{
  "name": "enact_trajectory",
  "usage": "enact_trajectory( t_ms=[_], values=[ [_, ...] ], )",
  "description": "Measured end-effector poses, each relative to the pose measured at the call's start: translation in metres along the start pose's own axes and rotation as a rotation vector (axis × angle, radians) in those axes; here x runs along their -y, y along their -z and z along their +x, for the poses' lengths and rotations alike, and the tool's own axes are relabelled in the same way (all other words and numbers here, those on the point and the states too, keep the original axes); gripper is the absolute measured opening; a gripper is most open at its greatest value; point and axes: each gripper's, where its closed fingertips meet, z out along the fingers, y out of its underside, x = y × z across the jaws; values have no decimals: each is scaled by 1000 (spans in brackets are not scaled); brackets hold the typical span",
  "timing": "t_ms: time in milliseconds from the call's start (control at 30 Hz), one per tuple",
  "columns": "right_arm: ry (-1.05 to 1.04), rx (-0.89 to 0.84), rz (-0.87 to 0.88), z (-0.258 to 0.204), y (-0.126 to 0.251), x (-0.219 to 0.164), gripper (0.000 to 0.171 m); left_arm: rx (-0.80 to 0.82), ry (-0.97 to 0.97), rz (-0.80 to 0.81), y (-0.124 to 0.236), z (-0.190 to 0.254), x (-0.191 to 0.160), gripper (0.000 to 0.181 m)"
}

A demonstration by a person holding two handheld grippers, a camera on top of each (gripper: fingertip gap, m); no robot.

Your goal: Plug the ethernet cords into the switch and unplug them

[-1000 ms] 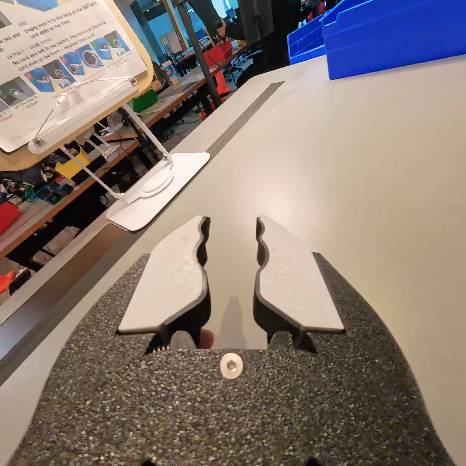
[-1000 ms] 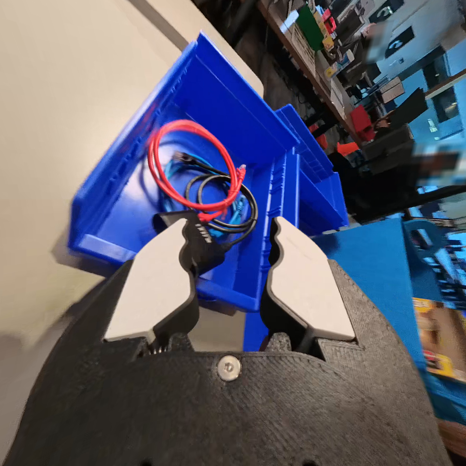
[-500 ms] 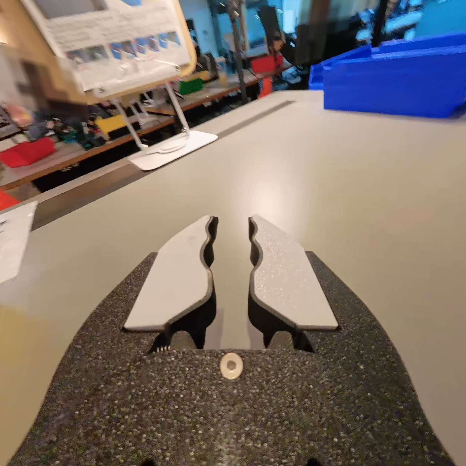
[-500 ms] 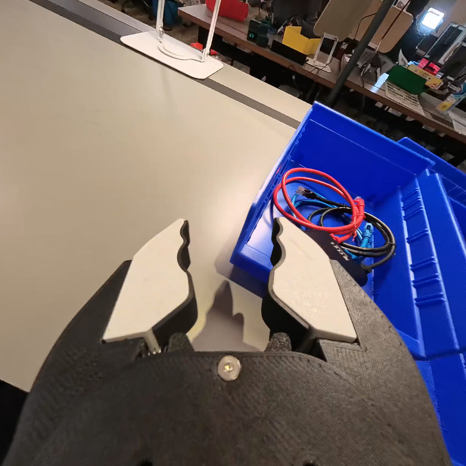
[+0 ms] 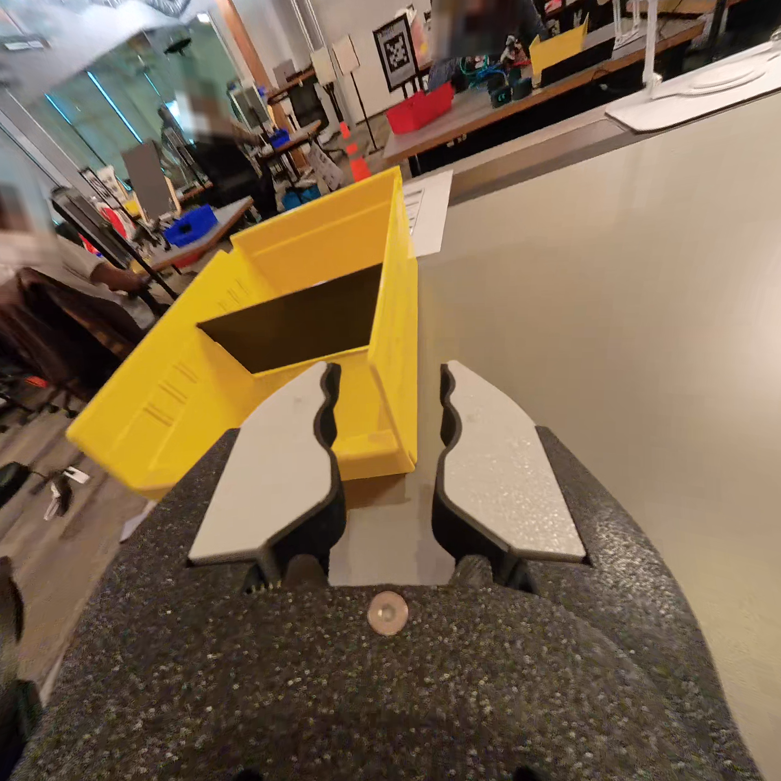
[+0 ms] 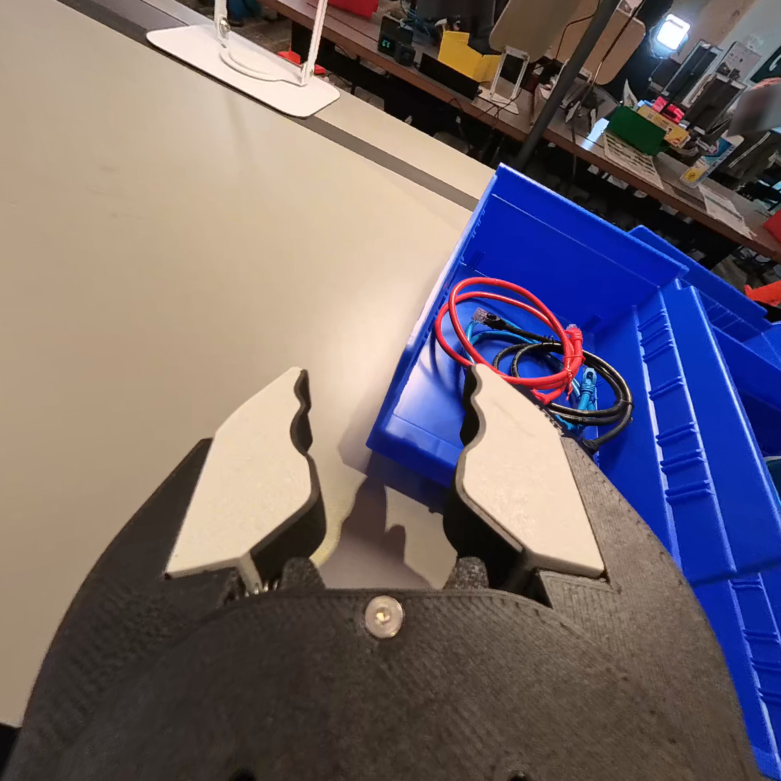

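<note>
left tongs (image 5: 389, 372): speckled black body, grey wavy-edged fingers, silver screw | right tongs (image 6: 386, 378): same, plain black

A pale grey table (image 6: 177, 236) is seen carrying a white stand base (image 6: 270, 88) at its far edge, a blue bin (image 6: 562, 253), a yellow bin (image 5: 393, 338) and a paper sheet (image 5: 427, 215).

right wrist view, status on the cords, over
Both grippers open, empty: left, right. Red cord, black cord and light blue cord coiled in blue bin. Switch not seen.
</note>
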Motion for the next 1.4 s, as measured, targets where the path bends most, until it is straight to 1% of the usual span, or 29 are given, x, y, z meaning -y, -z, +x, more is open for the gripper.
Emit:
enact_trajectory(
  t_ms=[100, 233, 333, 467, 567, 667, 733, 800, 867, 933, 1067, 1200, 1400],
  values=[
    [10, 2, -31, 0, -6, -5, 74, 0, 15, -28, -11, -3, -7, 50],
    [26, 12, -54, 2, -17, -7, 78, 21, -2, -20, -22, -9, -5, 51],
    [34, 19, -62, 4, -26, -10, 79, 30, -14, -7, -30, -9, -5, 51],
    [44, -3, -65, 14, -38, -17, 77, 82, -72, -7, -39, -7, -10, 49],
    [38, -1, -52, 16, -43, -19, 68, 156, -172, 12, -41, -4, -6, 44],
    [31, 12, -47, 13, -47, -21, 54, 180, -204, -17, -47, -1, -8, 41],
    [40, -4, -48, 12, -49, -23, 45, 188, -190, -20, -48, -2, -7, 37],
    [34, -19, -42, 12, -49, -23, 40, 170, -151, -22, -49, -3, -7, 36],
    [37, -49, -11, 14, -48, -20, 31, 144, -121, -35, -51, -5, -10, 34],
    [23, -69, 12, 14, -49, -18, 28, 122, -91, -64, -53, -8, -14, 32],
    [20, -142, 84, 15, -51, -9, 16, 110, -104, -57, -54, -6, -14, 20],
    [34, -194, 85, 16, -55, -7, 14, 117, -156, -54, -54, -2, -14, 18],
    [82, -208, 84, 14, -64, -3, 19, 122, -170, -52, -53, 0, -14, 18]
  ],
)
